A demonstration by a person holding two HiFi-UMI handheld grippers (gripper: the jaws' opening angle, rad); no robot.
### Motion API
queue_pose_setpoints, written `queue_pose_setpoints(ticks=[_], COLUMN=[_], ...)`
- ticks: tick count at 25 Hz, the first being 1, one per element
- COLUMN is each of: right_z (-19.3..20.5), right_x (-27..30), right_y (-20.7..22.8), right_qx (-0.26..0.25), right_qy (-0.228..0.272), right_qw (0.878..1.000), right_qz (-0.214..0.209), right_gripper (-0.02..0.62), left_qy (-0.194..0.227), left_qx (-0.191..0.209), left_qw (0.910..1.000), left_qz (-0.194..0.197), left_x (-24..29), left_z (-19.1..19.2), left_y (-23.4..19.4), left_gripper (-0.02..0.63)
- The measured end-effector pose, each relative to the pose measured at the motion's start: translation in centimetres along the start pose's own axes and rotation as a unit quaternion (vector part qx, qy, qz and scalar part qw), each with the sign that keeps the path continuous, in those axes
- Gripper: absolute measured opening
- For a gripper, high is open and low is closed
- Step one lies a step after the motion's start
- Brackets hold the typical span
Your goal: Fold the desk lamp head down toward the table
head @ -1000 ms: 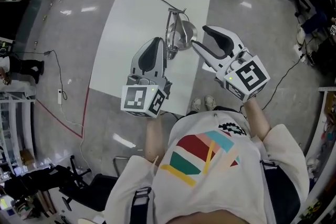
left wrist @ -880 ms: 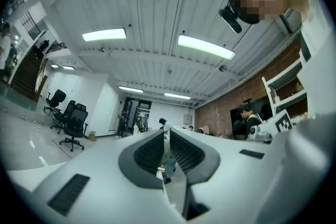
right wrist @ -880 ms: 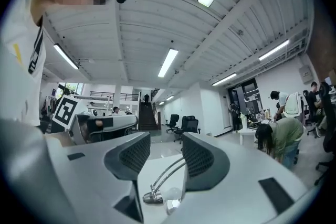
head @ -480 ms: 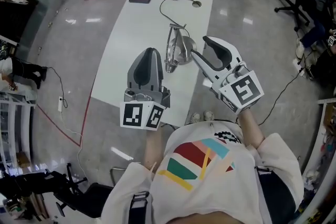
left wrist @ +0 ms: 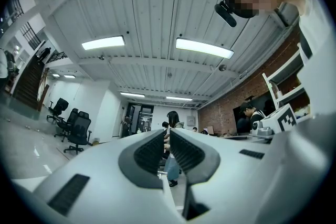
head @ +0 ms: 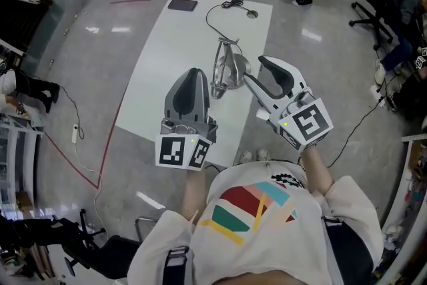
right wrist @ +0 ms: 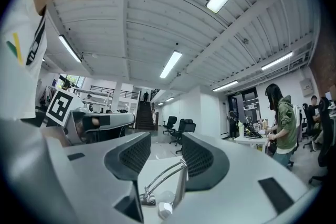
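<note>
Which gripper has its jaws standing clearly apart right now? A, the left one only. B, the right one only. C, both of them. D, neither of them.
B: in the right gripper view the right gripper shows a wide gap between its jaws, with the desk lamp visible through it, while the left gripper has its jaws together with nothing between them.

The person's left tongs (head: 192,73) were held out ahead of the chest, angled a little upward, jaws drawn together to a sliver with nothing between them. The right tongs (head: 253,67) reached forward and inward beside them, roughly level, jaws standing well apart. The left forearm (head: 193,191) and right forearm (head: 319,173) were both bare, and each gripper's marker cube faced up at the head camera.
</note>
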State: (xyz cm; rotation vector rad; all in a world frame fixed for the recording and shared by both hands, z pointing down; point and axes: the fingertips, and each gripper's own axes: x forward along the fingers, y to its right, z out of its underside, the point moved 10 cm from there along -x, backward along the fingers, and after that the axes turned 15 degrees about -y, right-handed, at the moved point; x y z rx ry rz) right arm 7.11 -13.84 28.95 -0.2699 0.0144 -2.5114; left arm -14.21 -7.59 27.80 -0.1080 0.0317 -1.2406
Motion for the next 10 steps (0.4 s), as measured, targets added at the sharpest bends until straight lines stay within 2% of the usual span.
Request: queue_pose_setpoints(ticks=[10], right_z=[-0.05], right_x=[-0.2], right_y=[-0.31], right_qx=[-0.011], right_qy=[-0.001], right_qw=[1.0], right_qz=[-0.002], right_gripper=[0.195], left_qy=[0.003], left_qx=[-0.001], left_qw=[1.0], left_qz=[0.002], left_x=[-0.15], left_z=[-0.13], left_y=[0.26], left_gripper=[0.061])
